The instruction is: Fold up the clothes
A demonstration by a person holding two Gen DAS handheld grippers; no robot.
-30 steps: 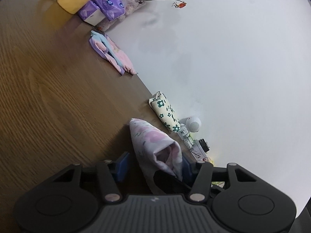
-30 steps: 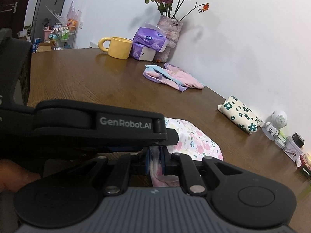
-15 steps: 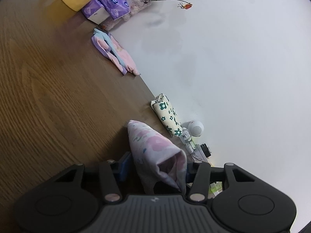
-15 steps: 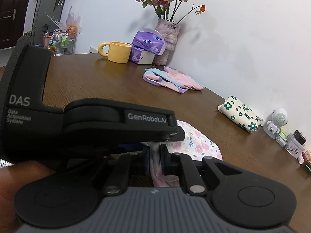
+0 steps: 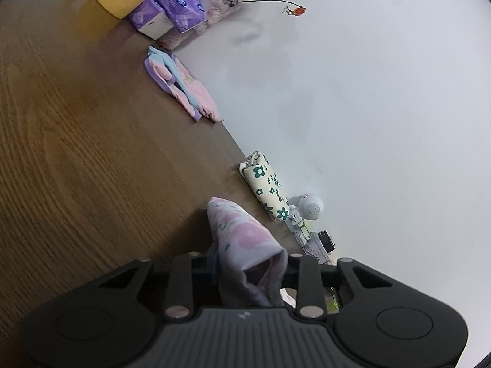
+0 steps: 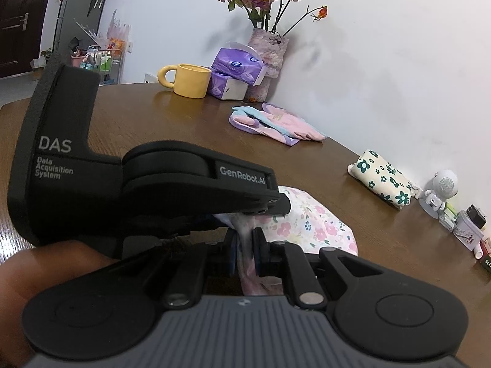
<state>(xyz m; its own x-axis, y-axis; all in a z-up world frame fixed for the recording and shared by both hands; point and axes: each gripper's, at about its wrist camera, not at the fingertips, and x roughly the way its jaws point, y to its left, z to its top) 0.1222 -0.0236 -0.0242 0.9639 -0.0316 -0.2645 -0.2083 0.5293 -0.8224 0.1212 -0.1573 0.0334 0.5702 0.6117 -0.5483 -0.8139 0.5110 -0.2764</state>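
Three garments sit on my table: a floral cloth in my grip, a pastel bundle and a folded green-flowered piece, both along the far edge by the wall. One mug, two tissue packs, one vase. My right gripper is clamped on the cloth's bunched edge; my left gripper pinches a raised fold. The cloth is white with pink blossoms, draped just above the near edge.

Three garments, two grippers.
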